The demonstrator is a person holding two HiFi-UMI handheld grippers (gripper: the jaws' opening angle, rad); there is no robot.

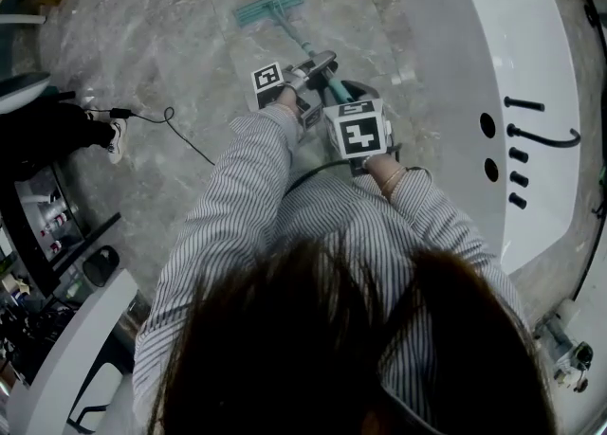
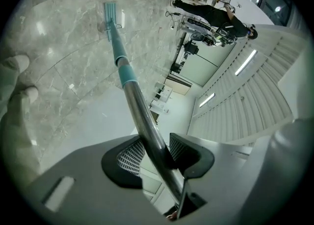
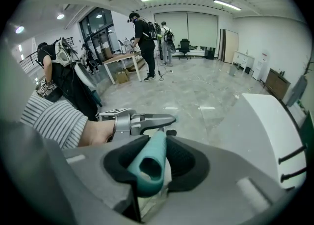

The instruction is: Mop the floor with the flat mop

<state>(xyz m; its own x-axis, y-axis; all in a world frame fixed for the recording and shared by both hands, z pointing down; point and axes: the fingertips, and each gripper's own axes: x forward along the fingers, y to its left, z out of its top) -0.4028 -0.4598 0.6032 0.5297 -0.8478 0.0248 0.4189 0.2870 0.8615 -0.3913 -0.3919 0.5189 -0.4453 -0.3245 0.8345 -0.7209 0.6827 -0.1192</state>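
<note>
**Head view: both hand-held grippers clamped on the flat mop**

Its teal pad lies flat on the grey marble floor, out ahead of the person in the striped sleeves, with the pole slanting back towards them. The left hand-held gripper is further down, its jaws pressed against the silver pole from both sides. The right hand-held gripper is clenched on the teal handle end, nearer the body. A white basin stands to the right of the mop.
</note>
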